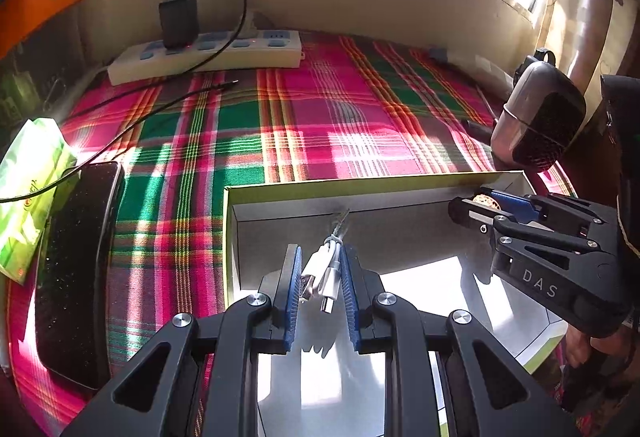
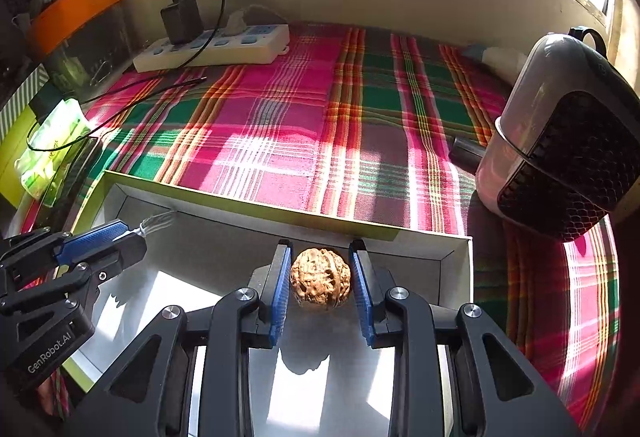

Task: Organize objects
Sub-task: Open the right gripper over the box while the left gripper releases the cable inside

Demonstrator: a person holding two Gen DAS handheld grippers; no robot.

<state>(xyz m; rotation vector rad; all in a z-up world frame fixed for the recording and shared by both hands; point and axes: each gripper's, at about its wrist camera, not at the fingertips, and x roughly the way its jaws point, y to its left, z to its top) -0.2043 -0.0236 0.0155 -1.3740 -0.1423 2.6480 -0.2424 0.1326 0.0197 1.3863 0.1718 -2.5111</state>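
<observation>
My left gripper [image 1: 320,277] is shut on a bundled white cable [image 1: 326,273], whose plugs hang down between the blue pads, above the open box [image 1: 280,193] with a white inside and a green rim. My right gripper [image 2: 320,277] is shut on a brown walnut [image 2: 320,279], held over the same box [image 2: 248,203] near its far wall. In the left wrist view the right gripper [image 1: 476,209] reaches in from the right with the walnut [image 1: 486,201] partly hidden by its fingers. In the right wrist view the left gripper [image 2: 128,233] comes in from the left with the cable [image 2: 154,223].
The box lies on a plaid cloth [image 1: 320,117]. A white power strip [image 1: 208,57] with a black charger [image 1: 178,19] stands at the back. A black phone [image 1: 76,269] and a green packet [image 1: 28,189] lie at the left, a small heater [image 2: 560,141] at the right.
</observation>
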